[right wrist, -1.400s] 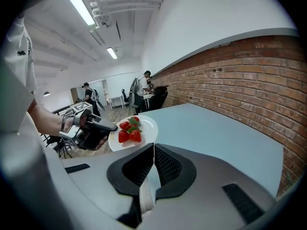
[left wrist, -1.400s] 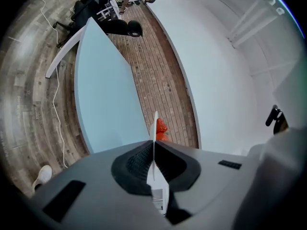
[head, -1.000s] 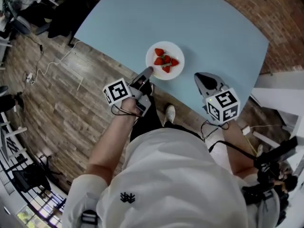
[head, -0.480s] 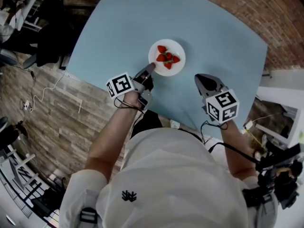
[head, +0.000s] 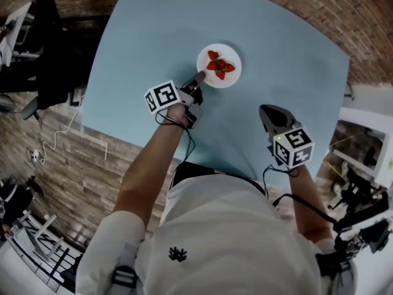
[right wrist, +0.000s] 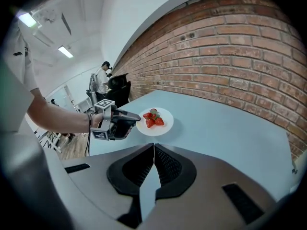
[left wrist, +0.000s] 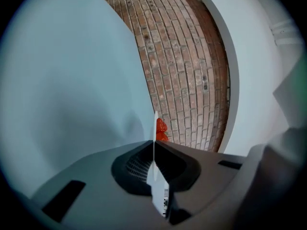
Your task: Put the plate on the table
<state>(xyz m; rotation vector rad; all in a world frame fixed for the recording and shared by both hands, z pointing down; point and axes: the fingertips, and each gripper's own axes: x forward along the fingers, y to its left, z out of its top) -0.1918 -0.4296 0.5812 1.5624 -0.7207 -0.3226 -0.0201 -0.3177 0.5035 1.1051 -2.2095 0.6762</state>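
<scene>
While I look down through the head view, the white plate (head: 229, 78) lies at the far middle of the pale blue bench (head: 159, 23), with a small heap of strawberries (head: 220, 66) on it. My left tongs (head: 198, 78) reach it from the near-left side and are clamped on its rim. In the left gripper view that rim shows edge-on as a thin white line pinched between the two dark jaws, and the red fruit peeks out just above them. I think the plate lies flat on the bench, though from these angles I cannot be sure it is not held just above the surface.

My right tongs (head: 268, 110) hang over the near-right part of the bench, well apart from the plate. Their jaws are pressed together with nothing between them. The right gripper view looks across the bench to the plate, with the left tongs at its left edge and a brick wall (right wrist: 230, 47) behind.

Each tool carries its marker cube near my hand, the left cube (head: 162, 96) just beside the bench's near-left edge and the right cube (head: 292, 146) at the near-right edge. A wooden floor (head: 61, 165) lies to the left of the bench.
</scene>
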